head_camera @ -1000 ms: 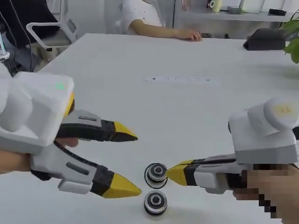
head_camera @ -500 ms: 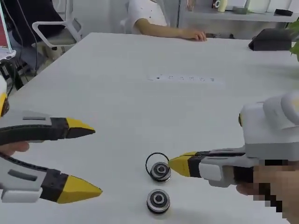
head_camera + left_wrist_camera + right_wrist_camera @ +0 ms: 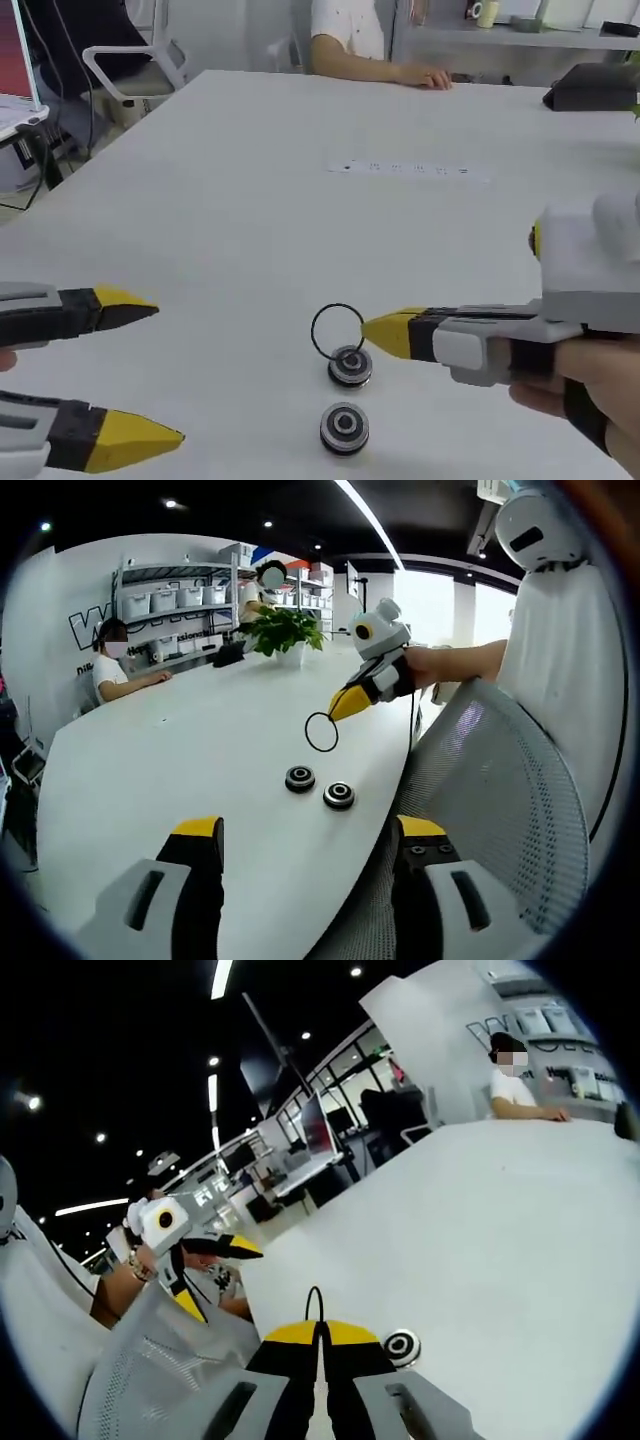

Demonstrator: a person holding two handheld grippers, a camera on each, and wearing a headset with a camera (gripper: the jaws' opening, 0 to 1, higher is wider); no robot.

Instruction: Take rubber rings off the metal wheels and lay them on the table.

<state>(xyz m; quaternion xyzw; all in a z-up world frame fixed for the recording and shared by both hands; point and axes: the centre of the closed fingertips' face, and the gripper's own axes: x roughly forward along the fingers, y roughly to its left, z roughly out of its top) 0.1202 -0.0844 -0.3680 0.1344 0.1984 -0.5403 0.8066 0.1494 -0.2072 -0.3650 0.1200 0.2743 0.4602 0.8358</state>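
White and bare, the table (image 3: 250, 200) runs to a far end where a person (image 3: 350, 35) sits; an office chair (image 3: 130, 75) stands at the left. In the head view the right gripper (image 3: 372, 330) has its fingers pressed together on a thin black rubber ring (image 3: 314, 328), an open loop just over the farther metal wheel (image 3: 350, 366); the nearer wheel (image 3: 344, 427) lies just beside that one. The left gripper (image 3: 168, 373) is well apart, fingers wide. The left gripper view shows the ring clear of the table, near both wheels. The right gripper view shows it rising from between the closed tips. The ring looks light, soft and springy, so a pinch on its cord should be enough; the wheels seem heavier and could roll.
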